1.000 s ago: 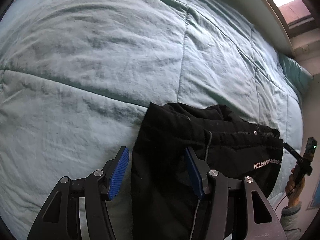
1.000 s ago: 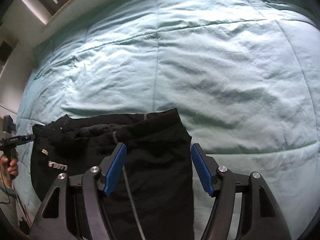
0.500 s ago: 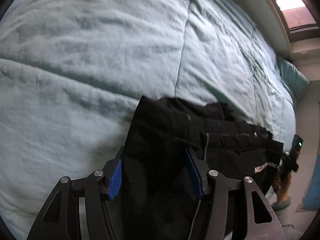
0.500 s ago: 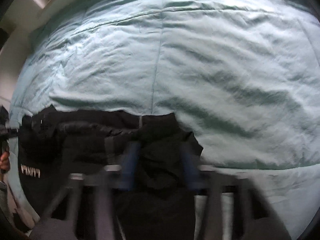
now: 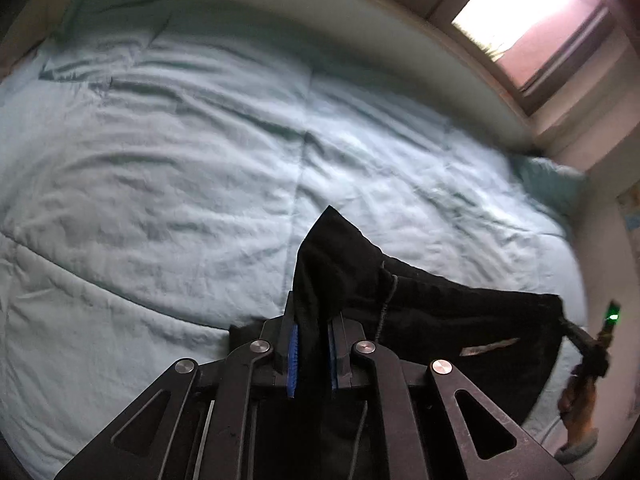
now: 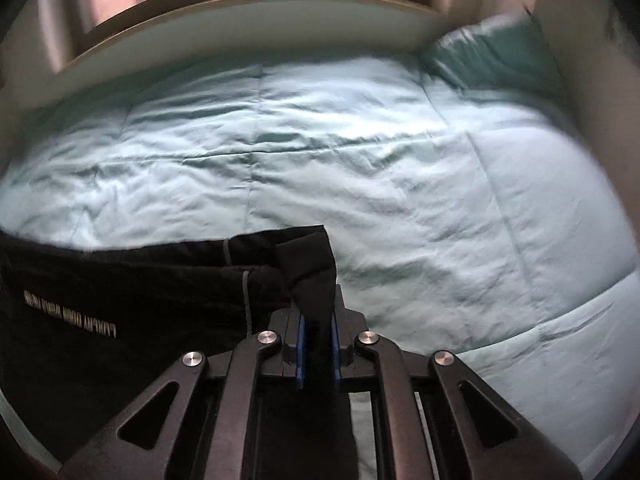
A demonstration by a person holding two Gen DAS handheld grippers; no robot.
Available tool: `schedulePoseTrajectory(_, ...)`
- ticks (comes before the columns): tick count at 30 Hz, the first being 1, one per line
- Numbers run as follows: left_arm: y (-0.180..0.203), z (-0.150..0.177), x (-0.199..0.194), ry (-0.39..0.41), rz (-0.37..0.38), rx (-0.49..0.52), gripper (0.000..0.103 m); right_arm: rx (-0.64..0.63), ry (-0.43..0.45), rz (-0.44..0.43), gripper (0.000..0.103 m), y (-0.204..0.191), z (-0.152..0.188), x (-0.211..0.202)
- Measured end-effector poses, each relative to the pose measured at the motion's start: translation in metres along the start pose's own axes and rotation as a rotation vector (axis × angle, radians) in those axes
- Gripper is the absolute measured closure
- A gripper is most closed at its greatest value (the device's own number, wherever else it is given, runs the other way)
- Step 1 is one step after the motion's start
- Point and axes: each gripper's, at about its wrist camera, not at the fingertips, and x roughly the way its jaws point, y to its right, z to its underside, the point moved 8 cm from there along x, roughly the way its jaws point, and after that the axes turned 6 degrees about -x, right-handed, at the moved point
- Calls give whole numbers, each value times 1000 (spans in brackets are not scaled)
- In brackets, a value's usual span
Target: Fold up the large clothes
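A black garment (image 5: pixel 440 320) with white lettering (image 6: pixel 70 314) and a grey drawcord hangs stretched between my two grippers above the pale teal duvet (image 5: pixel 160 168). My left gripper (image 5: pixel 313 344) is shut on a pinched fold at one upper corner, and a peak of cloth sticks up past the blue pads. My right gripper (image 6: pixel 318 344) is shut on the other corner in the same way. In the left wrist view that right gripper shows at the far right with a green light, held by a hand (image 5: pixel 576 404). The garment's lower part is hidden behind the gripper frames.
The duvet (image 6: pixel 400 168) covers the whole bed. A teal pillow (image 6: pixel 492 52) lies at the far right corner against the wall. A window (image 5: pixel 532 12) runs along the far side, above a pale ledge.
Both grippers went from open around the garment's top edge to shut on it. Both then rose and tilted up, lifting the edge off the duvet and bringing the window into view.
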Motion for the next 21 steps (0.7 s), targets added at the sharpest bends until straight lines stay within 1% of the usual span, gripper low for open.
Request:
schedulePoseTrajectory(2,-19,6,38,-66,-49,-35,91,13,-65,0,92,-3,8,35)
schedulePoseTrajectory(3,-32,16,67,-118,-86,-61,91,11,-114,9,92,-7,18,58)
schedulePoseTrajectory(4,-41,23,83,-147,-103,-69,91,11,-165,14,93,-12,31,79)
schedulePoseTrajectory(5,-49,30,98,-182,-112,-87,90,27,-227,0,93,-16,44,104)
schedulePoseTrajectory(6,-57,38,112,-206,-108,-117,87,49,-257,-11,93,-17,52,117)
schedulePoseTrajectory(7,-61,41,118,-209,-100,-136,87,71,-285,-25,93,-19,57,128)
schedulePoseTrajectory(9,-61,38,118,-216,-87,-137,85,77,-308,-26,91,-21,58,135)
schedulePoseTrajectory(11,-58,34,115,-229,-77,-112,83,75,-328,-36,88,-22,55,134)
schedulePoseTrajectory(12,-58,33,114,-237,-68,-107,81,76,-333,-48,83,-22,55,132)
schedulePoseTrajectory(13,-59,32,110,-254,-46,-112,81,82,-337,-57,77,-20,54,130)
schedulePoseTrajectory(14,-62,32,105,-262,-18,-136,79,97,-341,-64,64,-15,54,127)
schedulePoseTrajectory(15,-70,30,98,-265,20,-175,76,132,-336,-76,56,-8,55,119)
schedulePoseTrajectory(16,-79,24,87,-255,77,-237,75,162,-322,-92,56,-2,54,112)
schedulePoseTrajectory(17,-86,19,79,-236,114,-283,75,208,-297,-125,56,7,53,98)
schedulePoseTrajectory(18,-100,11,66,-195,121,-332,75,231,-283,-138,56,12,53,90)
schedulePoseTrajectory(19,-118,2,50,-143,88,-370,77,248,-268,-144,56,17,54,78)
schedulePoseTrajectory(20,-130,-5,34,-113,73,-382,78,246,-256,-142,55,21,54,66)
schedulePoseTrajectory(21,-134,-7,24,-98,79,-388,78,229,-242,-139,55,20,54,52)
